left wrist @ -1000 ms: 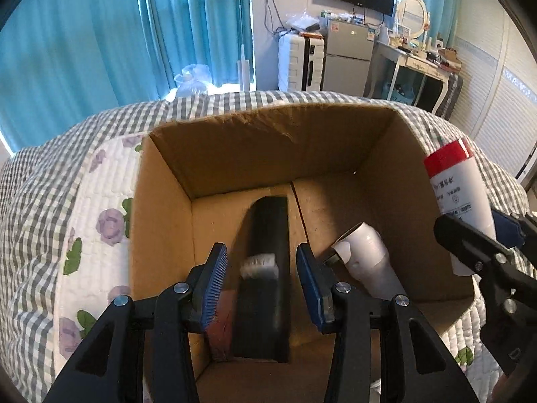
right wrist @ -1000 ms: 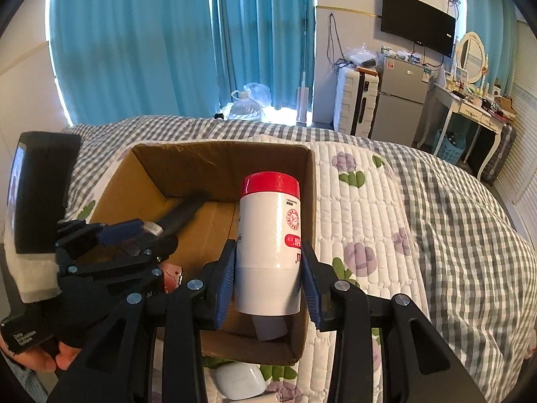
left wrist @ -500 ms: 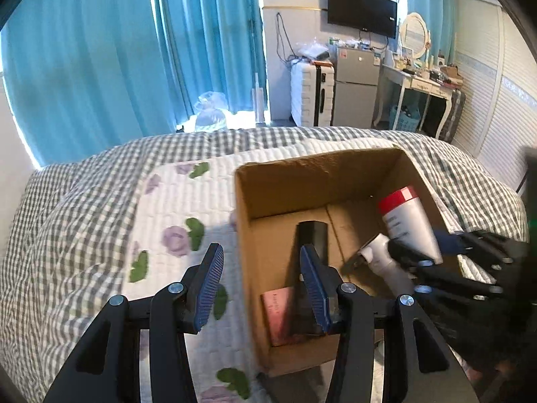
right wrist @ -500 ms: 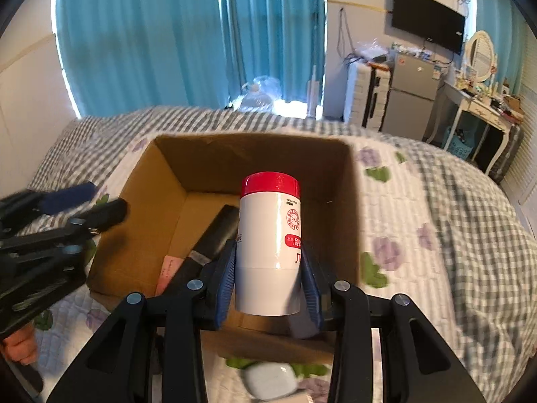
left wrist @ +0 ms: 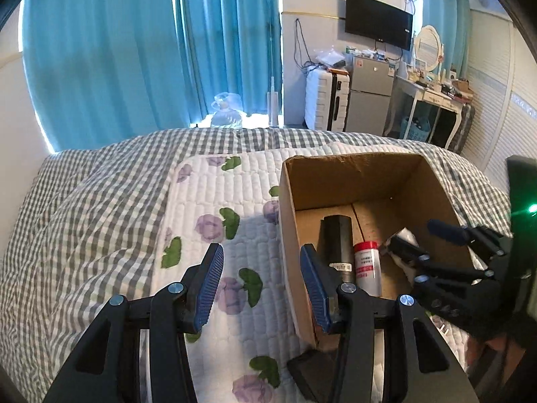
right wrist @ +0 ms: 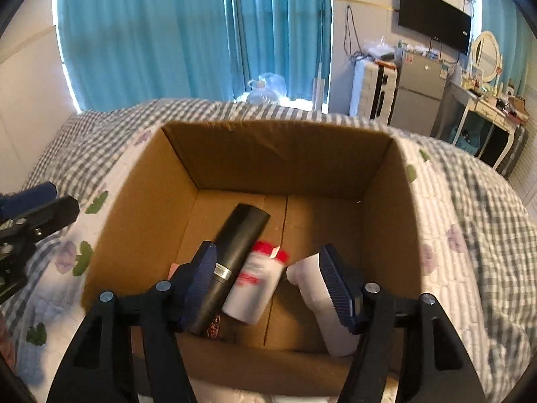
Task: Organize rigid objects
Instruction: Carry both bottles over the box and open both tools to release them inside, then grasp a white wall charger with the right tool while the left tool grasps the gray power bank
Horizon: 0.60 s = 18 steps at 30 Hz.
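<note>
An open cardboard box [right wrist: 275,158] stands on the bed; it also shows in the left wrist view [left wrist: 288,221]. Inside lie a black cylinder [right wrist: 235,262], a white bottle with a red cap [right wrist: 255,285], blurred, and a white object [right wrist: 322,305]. A pink item [right wrist: 173,270] peeks out at the box's left. My right gripper [right wrist: 272,282] is open and empty above the box, over the bottle. My left gripper [left wrist: 261,285] is open and empty, left of the box over the quilt. The bottle [left wrist: 367,263] and the black cylinder [left wrist: 337,245] show in the left wrist view.
A white floral quilt [left wrist: 218,201] lies over a grey checked bedcover [left wrist: 84,208]. A dark flat object [left wrist: 305,369] lies by the box's near corner. Blue curtains, a suitcase, a small fridge and a dressing table stand behind the bed.
My right gripper has opened and the red-capped bottle has dropped into the box beside the black cylinder. My left gripper has drawn back and left, out of the box.
</note>
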Available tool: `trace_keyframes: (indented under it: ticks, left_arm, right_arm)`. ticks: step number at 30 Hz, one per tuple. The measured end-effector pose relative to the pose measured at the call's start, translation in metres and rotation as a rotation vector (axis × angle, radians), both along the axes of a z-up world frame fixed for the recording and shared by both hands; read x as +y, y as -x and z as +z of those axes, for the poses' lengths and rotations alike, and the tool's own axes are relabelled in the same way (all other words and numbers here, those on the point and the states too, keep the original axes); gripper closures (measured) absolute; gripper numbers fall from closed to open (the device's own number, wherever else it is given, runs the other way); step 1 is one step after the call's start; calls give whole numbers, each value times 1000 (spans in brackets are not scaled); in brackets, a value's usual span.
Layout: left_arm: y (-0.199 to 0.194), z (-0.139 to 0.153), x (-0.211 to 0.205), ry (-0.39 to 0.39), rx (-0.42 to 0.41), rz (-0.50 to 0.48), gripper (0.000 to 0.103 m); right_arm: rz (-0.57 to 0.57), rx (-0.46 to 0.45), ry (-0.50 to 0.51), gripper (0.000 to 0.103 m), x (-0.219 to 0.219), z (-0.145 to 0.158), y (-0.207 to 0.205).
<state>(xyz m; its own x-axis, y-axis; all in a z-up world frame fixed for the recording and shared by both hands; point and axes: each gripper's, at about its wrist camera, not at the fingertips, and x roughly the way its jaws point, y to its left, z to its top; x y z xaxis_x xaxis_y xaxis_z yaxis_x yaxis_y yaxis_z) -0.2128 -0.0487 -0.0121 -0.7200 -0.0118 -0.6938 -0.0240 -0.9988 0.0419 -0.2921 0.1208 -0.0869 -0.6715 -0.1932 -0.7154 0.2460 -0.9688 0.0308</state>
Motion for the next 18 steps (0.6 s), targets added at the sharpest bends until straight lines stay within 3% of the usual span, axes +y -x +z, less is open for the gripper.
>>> trace_keyframes:
  ticks: [4, 7, 10, 14, 18]
  left_arm:
    - [-26, 9, 2, 17, 11, -15, 51]
    - [-52, 14, 8, 25, 22, -27, 32]
    - [-76, 12, 16, 27, 27, -51, 25]
    - [-103, 1, 30, 27, 23, -80, 5]
    - [-120, -16, 46, 3, 14, -141, 0]
  right_arm:
    - [-9, 34, -24, 29, 15, 26, -27]
    - [-22, 61, -53, 23, 30, 48, -51]
    - [-42, 73, -92, 13, 44, 62, -80]
    - [-56, 58, -135, 9, 60, 55, -115]
    - [-55, 25, -157, 8, 68, 31, -139]
